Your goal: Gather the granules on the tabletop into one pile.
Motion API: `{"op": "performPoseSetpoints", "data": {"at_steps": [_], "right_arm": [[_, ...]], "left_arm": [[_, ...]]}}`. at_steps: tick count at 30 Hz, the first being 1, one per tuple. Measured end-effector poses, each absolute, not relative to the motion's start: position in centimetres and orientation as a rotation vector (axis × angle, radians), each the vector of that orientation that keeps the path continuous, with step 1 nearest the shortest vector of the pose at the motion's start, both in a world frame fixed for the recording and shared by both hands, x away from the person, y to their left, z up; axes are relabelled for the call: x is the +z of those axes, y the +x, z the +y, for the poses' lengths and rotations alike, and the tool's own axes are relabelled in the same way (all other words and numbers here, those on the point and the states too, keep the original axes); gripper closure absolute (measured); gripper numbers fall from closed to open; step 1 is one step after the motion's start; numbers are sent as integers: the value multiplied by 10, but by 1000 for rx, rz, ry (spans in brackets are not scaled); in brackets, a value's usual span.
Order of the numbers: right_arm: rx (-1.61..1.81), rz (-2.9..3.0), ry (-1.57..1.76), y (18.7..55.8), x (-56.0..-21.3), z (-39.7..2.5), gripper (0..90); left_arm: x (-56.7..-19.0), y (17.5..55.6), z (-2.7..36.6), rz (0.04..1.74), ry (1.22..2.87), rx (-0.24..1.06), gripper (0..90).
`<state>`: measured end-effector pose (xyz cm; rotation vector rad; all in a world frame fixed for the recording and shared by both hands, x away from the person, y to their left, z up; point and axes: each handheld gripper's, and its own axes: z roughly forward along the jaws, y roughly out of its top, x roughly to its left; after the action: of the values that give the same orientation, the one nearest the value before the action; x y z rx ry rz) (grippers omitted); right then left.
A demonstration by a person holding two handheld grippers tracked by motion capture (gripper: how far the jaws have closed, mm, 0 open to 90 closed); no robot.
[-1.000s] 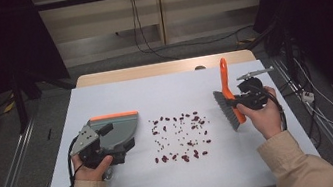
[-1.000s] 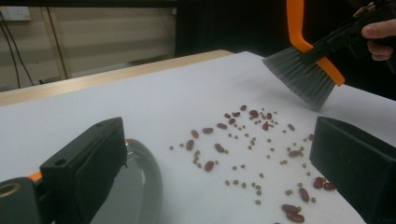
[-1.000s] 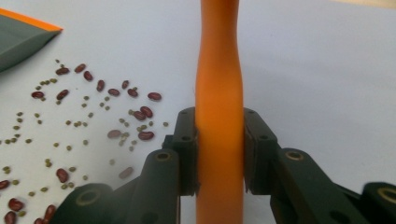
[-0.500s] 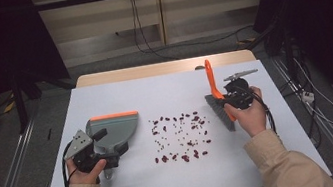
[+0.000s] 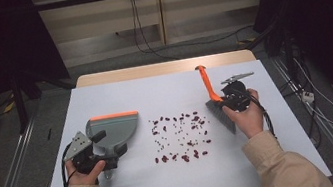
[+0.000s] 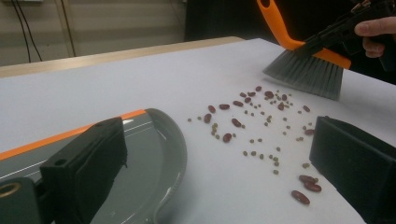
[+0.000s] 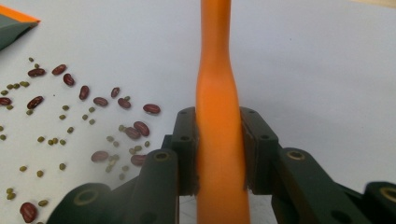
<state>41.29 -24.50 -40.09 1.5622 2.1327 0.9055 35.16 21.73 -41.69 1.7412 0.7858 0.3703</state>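
A grey dustpan [image 5: 114, 127] with an orange front edge lies at the table's left. My left gripper [image 5: 110, 144] is at its near side, open. In the left gripper view its jaws [image 6: 219, 177] stand wide apart, the left one above the dustpan [image 6: 154, 154], the right one over the table. Red and small green beans [image 5: 181, 136] are scattered mid-table. My right gripper [image 5: 229, 100] is shut on the orange handle [image 7: 217, 93] of a grey-bristled brush [image 5: 221, 115], just right of the beans. The brush's bristles [image 6: 306, 74] rest tilted on the table.
The white table [image 5: 164, 89] has its wooden far edge behind it. Cables run along the floor at the back and at the right. A metal rail runs along the floor on each side.
My right gripper has carried the brush leftward to the edge of the beans, and its handle now leans left. My left gripper has drawn back slightly toward the near-left; the dustpan stays put.
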Motion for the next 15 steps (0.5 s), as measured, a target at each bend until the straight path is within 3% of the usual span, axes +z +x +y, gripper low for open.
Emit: {"op": "performPoseSetpoints", "data": {"at_steps": [11,15], "right_arm": [[886,2139,1534,411,-406,-243,693],[903,2136,1524,409,-405,-246,647]], "left_arm": [[-416,349,219,794,1734,377,39],[-416,349,219,793,1737,378,39]]}}
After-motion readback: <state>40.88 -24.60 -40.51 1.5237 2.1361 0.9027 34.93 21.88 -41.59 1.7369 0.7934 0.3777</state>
